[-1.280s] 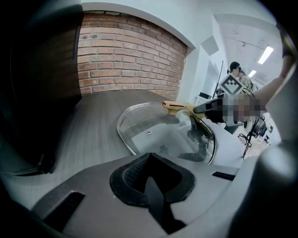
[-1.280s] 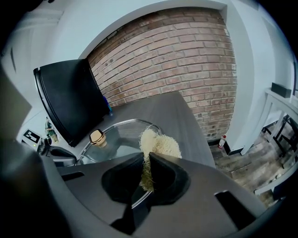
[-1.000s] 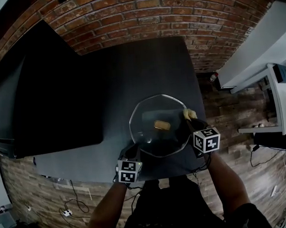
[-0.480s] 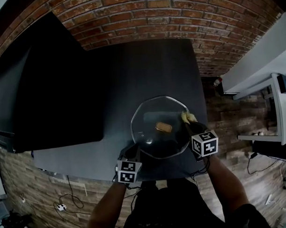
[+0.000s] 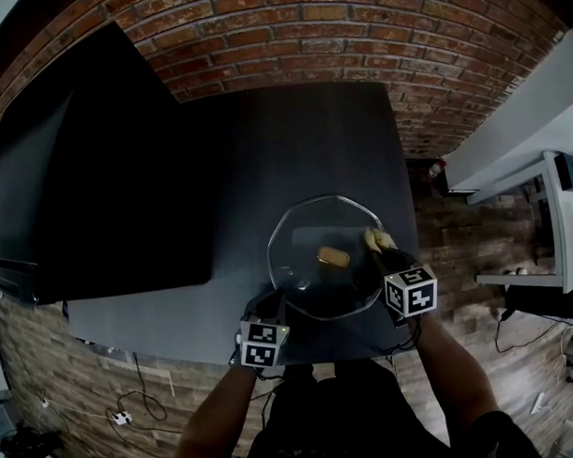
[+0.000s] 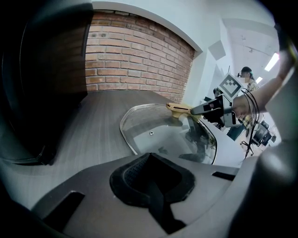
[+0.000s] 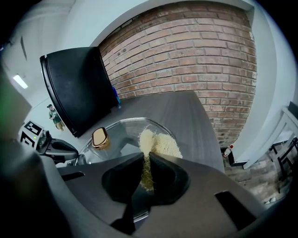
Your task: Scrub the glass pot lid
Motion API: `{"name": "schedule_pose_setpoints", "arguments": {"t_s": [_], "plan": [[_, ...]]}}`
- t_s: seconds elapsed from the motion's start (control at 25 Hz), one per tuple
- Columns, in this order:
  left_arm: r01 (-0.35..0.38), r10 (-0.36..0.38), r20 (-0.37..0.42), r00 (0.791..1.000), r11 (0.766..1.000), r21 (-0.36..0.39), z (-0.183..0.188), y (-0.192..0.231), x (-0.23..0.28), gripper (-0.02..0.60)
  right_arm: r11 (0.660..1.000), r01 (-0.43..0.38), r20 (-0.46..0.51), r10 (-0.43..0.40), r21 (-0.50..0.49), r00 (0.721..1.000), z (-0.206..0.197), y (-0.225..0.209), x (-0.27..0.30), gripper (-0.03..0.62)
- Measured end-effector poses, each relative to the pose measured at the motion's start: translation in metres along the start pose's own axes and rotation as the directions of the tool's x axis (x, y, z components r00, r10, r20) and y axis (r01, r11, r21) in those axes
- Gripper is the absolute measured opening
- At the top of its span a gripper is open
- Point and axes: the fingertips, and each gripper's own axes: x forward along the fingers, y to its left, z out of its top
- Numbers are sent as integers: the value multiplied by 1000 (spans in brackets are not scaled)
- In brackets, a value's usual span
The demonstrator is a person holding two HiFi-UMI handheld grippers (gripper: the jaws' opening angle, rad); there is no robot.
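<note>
Black pads on the right hand-held gripper (image 7: 146, 169) are squeezed onto a pale yellow scrubber (image 7: 158, 144), and the fluffy end sits against the far-right edge of the glass pot lid (image 5: 312, 288). The right forearm (image 5: 451, 368) comes in from the lower right with the marker cube (image 5: 411, 290) facing up. The left forearm (image 5: 213, 414) comes in from the lower left.

The left hand-held gripper (image 6: 150, 162) has its pads pressed together at the lid's near-left rim. It looks like it's pinching that rim (the edge disappears behind the pads, so I'm not 100% sure). Its own marker cube (image 5: 262, 344) hangs just off the front edge of the surface (image 5: 293, 139).

The lid lies near the front right of that dark grey surface, between the two grippers, with a gold knob (image 5: 333, 257) in its middle.

Further out, a big black panel (image 5: 97, 183) takes up the left side. A brick wall (image 5: 355, 33) runs along the back. Off to the right there's a white desk (image 5: 549, 224) and a small bottle (image 5: 436, 166) down on the floor. Some cables (image 5: 133, 407) lie lower left. Nothing sits between the scrubber and the glass.

Count: two grippers, two cubes, one lid, one knob, one scrubber.
</note>
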Motion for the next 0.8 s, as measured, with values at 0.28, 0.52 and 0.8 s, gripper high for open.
{"name": "schedule_pose_setpoints", "arguments": {"t_s": [0.28, 0.52, 0.8], "plan": [[9, -9, 5, 1000, 1000, -8, 1, -2, 1, 32, 999, -27, -25, 26, -41, 999, 8, 10, 8, 41], [10, -10, 9, 1000, 1000, -10, 1, -2, 0, 32, 993, -73, -59, 67, -98, 996, 18, 21, 18, 41], [3, -3, 8, 1000, 1000, -24, -3, -1, 2, 32, 981, -123, -91, 111, -147, 990, 30, 30, 33, 41]]}}
